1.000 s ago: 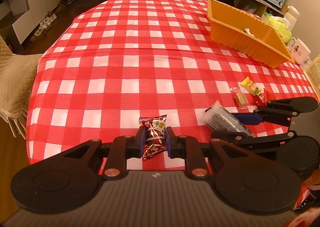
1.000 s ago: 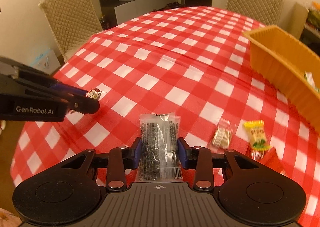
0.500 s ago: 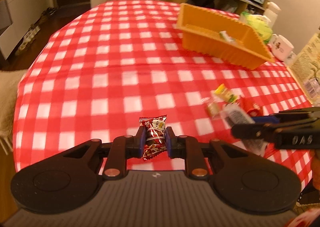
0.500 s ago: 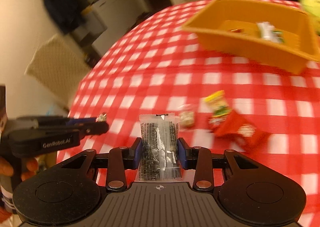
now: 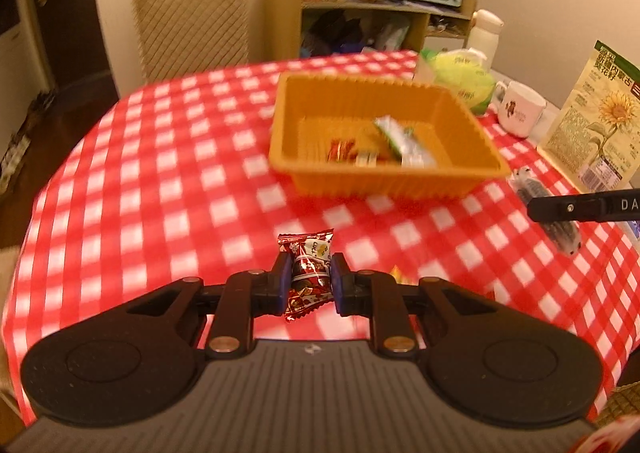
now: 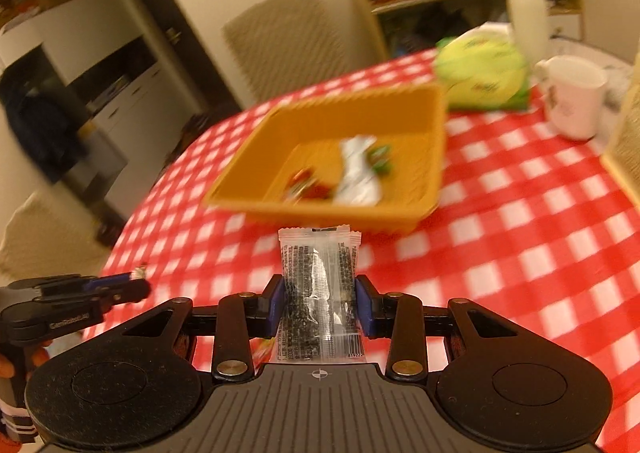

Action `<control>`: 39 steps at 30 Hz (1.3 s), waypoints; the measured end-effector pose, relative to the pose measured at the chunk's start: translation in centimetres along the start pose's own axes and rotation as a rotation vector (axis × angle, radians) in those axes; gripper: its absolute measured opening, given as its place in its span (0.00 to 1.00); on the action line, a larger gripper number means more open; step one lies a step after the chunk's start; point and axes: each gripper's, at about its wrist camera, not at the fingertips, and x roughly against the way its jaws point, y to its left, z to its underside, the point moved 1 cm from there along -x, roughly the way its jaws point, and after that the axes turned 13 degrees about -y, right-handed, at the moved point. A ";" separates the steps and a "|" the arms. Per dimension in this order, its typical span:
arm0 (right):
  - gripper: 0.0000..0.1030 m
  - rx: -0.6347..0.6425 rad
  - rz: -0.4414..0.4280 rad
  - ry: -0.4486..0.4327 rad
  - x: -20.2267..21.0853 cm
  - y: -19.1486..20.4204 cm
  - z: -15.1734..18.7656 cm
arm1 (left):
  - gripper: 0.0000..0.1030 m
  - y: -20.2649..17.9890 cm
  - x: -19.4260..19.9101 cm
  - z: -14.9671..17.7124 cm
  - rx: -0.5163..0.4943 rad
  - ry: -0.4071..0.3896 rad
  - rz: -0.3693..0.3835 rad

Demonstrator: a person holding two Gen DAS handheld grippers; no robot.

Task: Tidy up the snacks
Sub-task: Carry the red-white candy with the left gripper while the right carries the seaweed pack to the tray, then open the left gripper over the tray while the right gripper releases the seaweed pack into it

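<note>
Two tools grip snacks: left tool a red candy, right tool a barcoded clear packet.

1. The checked tablecloth lies bare between both grippers and the orange basket, so the near approach is open.
2. The basket's top is open; a few wrappers lie on its floor, leaving bare floor at its left and rear.
3. A yellow-green bag, white mug and sunflower-seed box crowd the basket's right and far-right sides.
4. A quilted chair stands behind the table's far edge.
</note>
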 end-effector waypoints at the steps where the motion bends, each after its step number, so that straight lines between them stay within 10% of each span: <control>1: 0.37 -0.006 0.009 -0.012 -0.1 -0.4 -0.6 | 0.18 -0.1 -0.6 -0.8 -0.011 -0.008 0.004; 18: 0.37 -0.001 0.097 -0.090 -7.2 -1.8 -8.1 | 0.18 -1.4 -11.4 -9.9 -0.132 -0.044 0.093; 39: 0.37 0.024 0.177 -0.039 -13.2 -3.7 -9.2 | 0.18 -1.8 -21.5 -10.1 -0.219 0.066 0.088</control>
